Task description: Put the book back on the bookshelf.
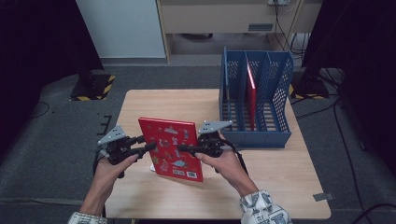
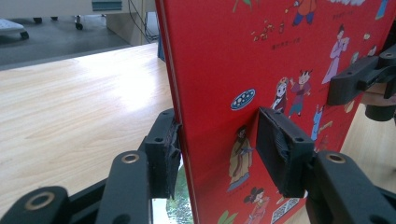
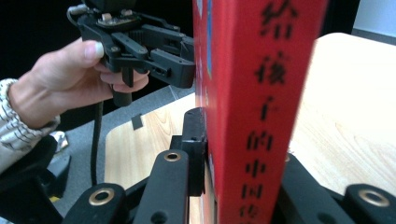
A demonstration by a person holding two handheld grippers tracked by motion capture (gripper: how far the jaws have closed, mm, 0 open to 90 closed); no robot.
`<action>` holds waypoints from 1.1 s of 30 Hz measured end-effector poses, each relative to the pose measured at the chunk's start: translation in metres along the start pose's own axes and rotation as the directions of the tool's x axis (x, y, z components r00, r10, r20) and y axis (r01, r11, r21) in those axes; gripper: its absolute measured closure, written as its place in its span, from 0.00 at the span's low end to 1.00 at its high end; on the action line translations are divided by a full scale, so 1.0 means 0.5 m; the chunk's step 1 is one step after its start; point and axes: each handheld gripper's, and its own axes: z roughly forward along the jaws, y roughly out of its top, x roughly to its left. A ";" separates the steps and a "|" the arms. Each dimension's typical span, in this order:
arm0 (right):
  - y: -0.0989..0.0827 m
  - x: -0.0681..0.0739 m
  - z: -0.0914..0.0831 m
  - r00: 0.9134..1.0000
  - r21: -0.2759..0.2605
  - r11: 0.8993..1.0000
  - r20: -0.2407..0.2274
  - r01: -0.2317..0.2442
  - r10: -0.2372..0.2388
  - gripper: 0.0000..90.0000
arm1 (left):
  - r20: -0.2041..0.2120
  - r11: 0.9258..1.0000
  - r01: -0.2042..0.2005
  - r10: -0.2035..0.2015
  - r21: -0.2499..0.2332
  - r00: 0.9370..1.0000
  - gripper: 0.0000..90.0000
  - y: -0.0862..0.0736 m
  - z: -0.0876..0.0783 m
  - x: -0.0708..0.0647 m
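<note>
Book: the red hardcover picture book [image 1: 171, 148] with cartoon figures on its cover stands upright over the light wooden table [image 1: 280, 177], just in front of the blue perforated plastic file rack [image 1: 256, 98].
Left gripper [image 1: 148, 148]: your jaws are clamped on the book's edge farther from the rack.
Right gripper [image 1: 183, 149]: your jaws pinch the book's rack-side edge, across the spine.
Rack: a second thin red book [image 1: 251, 95] stands in its middle compartment.
</note>
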 end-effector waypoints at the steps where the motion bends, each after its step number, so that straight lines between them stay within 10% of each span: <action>1: 0.000 -0.001 0.001 1.000 0.002 1.000 -0.001 0.006 -0.006 0.87 | 0.000 1.000 0.000 0.000 0.001 1.000 0.55 0.002 0.000 0.000; 20: 0.002 -0.017 0.011 0.993 0.028 0.994 0.043 0.106 -0.108 0.82 | -0.047 0.998 -0.061 0.061 -0.005 0.997 0.56 0.016 0.010 -0.008; 33: 0.004 -0.004 0.004 0.989 -0.100 0.989 0.105 0.112 -0.102 0.62 | -0.047 0.998 -0.058 0.057 -0.028 0.997 0.49 0.009 0.018 -0.010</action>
